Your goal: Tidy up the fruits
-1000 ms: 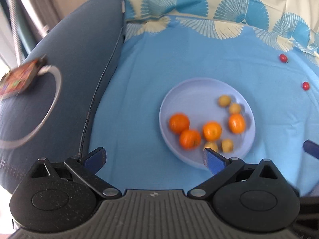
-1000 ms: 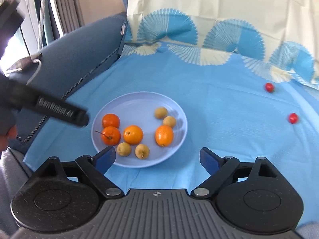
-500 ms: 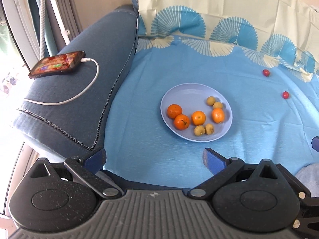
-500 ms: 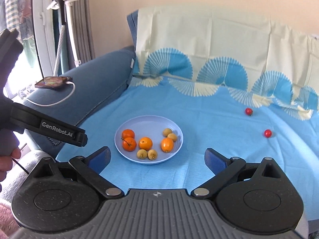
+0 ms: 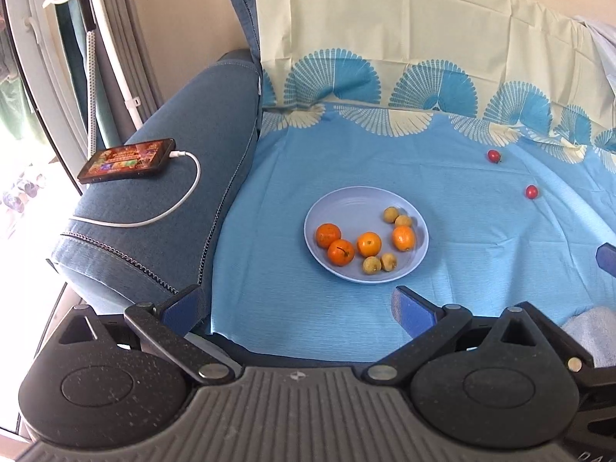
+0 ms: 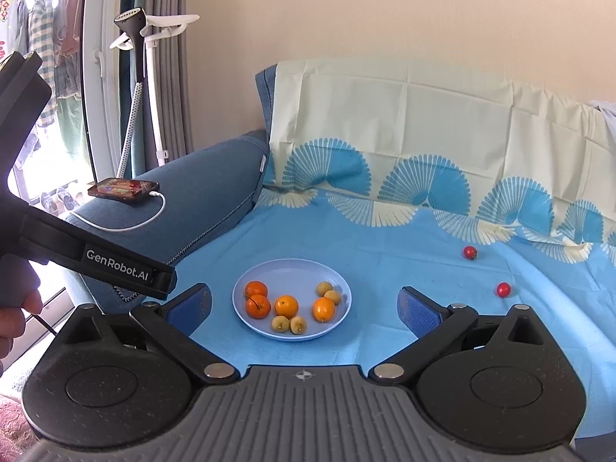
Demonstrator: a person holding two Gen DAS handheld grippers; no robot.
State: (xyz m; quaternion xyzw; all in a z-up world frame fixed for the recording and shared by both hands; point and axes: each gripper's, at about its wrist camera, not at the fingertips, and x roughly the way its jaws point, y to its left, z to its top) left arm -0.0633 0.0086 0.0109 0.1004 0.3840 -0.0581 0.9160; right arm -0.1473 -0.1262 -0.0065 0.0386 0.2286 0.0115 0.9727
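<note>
On the blue-sheeted sofa, we have pulled both grippers, left (image 5: 296, 304) and right (image 6: 304, 304), back from the plate (image 5: 338, 208) of oranges and small yellow fruits, jaws spread and empty, two red tomatoes (image 5: 531, 191) unsorted.

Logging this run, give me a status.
Left gripper and right gripper open, empty. Round pale-blue plate holds oranges, small yellow fruits. Two red cherry tomatoes loose on cloth. Nothing blocking.

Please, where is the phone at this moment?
The phone lies on the dark blue sofa armrest, left of the plate in both wrist views, with a white cable plugged in.
</note>
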